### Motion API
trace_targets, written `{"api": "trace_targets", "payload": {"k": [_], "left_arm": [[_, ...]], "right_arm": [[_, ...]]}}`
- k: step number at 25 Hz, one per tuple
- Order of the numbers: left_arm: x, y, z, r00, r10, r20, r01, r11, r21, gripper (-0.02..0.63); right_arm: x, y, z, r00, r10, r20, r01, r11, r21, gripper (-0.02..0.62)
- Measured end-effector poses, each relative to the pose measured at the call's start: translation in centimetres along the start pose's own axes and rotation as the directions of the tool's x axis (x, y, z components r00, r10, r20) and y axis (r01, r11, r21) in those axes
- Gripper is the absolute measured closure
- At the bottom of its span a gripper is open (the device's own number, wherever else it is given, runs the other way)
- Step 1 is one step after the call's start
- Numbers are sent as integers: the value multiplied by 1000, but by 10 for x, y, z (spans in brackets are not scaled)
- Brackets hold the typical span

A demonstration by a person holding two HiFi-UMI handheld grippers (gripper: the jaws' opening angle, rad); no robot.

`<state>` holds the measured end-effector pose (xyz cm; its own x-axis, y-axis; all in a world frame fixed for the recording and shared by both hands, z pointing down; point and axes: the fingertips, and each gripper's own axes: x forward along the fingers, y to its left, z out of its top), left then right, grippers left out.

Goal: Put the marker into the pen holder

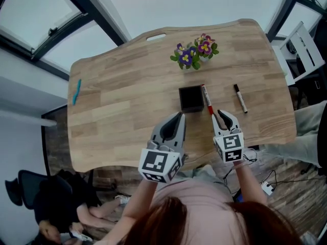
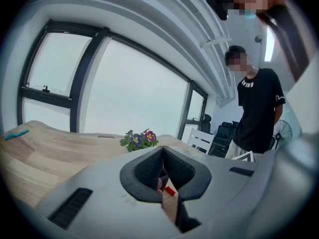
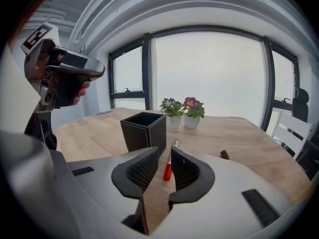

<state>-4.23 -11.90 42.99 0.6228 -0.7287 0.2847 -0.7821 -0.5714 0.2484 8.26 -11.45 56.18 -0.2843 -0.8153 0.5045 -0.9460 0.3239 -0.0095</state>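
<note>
Aim, not force, as the deciding matter. Find the red marker flat on the wooden table, just right of the black square pen holder near the middle of the head view, close along its right wall; cannot tell whether touching. Runs nearly top to bottom of that frame, lower end leaning slightly right, red end lowest, pale barrel higher up. Ends just up and left of the right gripper, jaws apart, nothing between them but bare tabletop. Shows again in the right gripper view, lengthwise through the gap, red end nearest, ahead of the pads and not yet inside them.

Compare the left gripper: tips together, empty, held just below the holder in the head view, lower left of the marker, with the holder's near corner partly in the way. Favours the right one, then, judged nearer and with its jaws parted.

Points almost along the marker, though, an awkward line: probably calls for turning the jaws across the barrel, or shifting up-frame, so as to close on the sides and not on the end. Leave the black marker, well to the right and about parallel, alone for now. After the grasp: lift, tip upright, lower into the holder's open top just to the left.
</note>
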Motion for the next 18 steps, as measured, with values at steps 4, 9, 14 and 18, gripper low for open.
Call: {"api": "trace_targets", "payload": {"k": [4,9,14,18], "left_arm": [[7,4,-2,1000,-6,-10,6,1000,-6,604],[14,9,-2,1000,-12,-14,12,1000,-11,604],[18,15,-3,1000,-18,-18,18,1000,-11,604],[23,20,-7,999,-17,-36,17,1000,-12,604]], "right_arm": [[12,-2,-11,999,5,-43,-4,1000,7,543],[27,-5,-27,995,6,-97,-2,999,44,534],[39,-5,-42,987,4,-159,4,999,48,531],[47,-6,-54,979,2,-204,12,998,67,522]]}}
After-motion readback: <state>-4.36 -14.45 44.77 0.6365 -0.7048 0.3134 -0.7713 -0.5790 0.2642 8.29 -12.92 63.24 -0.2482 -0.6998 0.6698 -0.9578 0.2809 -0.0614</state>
